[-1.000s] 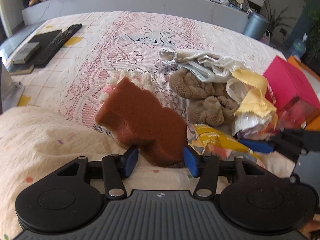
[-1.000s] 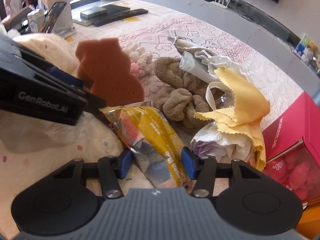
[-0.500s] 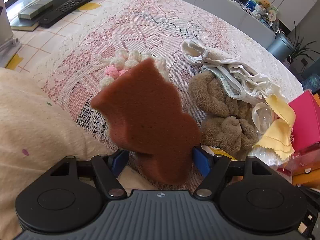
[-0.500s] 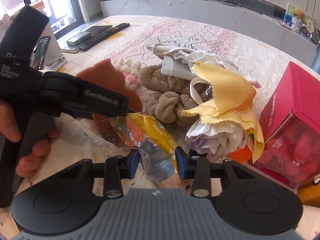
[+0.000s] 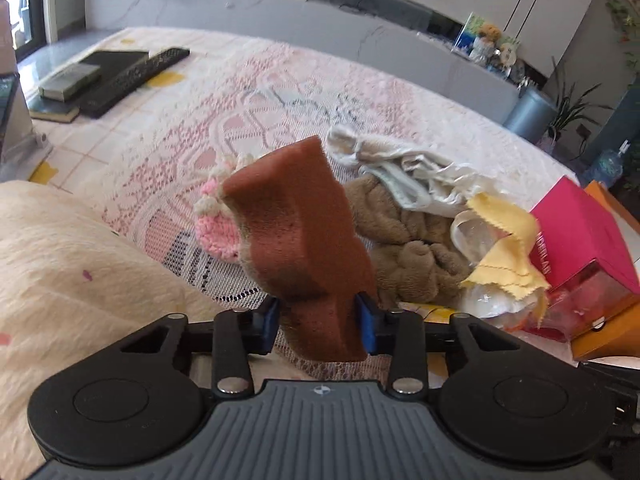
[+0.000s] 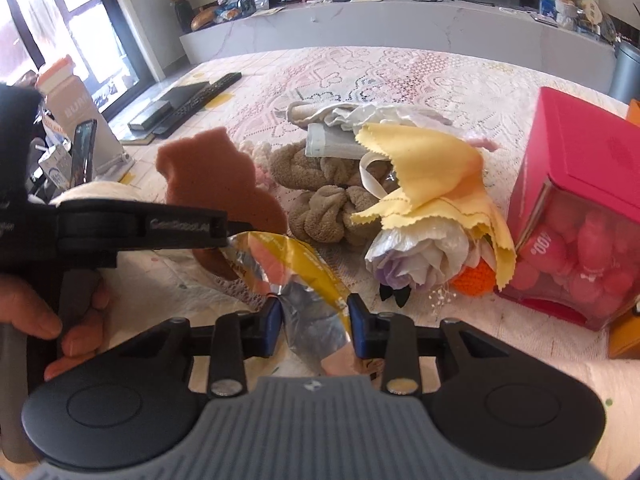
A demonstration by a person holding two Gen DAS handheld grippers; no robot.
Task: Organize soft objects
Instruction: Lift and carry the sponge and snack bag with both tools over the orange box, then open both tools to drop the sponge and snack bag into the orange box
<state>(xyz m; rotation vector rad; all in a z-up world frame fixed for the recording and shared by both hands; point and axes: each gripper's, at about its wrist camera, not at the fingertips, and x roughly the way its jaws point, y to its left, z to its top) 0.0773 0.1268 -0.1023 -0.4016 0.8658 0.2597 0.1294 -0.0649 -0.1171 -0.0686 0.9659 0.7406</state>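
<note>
Brown bear-shaped foam sponge (image 5: 304, 248) sits upright between the blue pads of the left gripper (image 5: 318, 322), jaws closing, pads pressing its lower end, lifted off the pink lace tablecloth (image 5: 168, 152). Right gripper (image 6: 316, 322) jaws closing on a crinkled yellow-and-silver foil snack bag (image 6: 304, 280), pads touching its sides. Only the right view shows the hand (image 6: 52, 320) on the left tool's handle and the orange crochet piece (image 6: 476, 280) under the yellow cloth (image 6: 432, 168). Left view shows the pink-white knitted item (image 5: 216, 228) just behind the sponge. Brown plush scrunchies (image 6: 328, 212) and red box (image 6: 580, 160) crowd the right; bare tablecloth lies open toward the black remote control (image 5: 132, 76).
</note>
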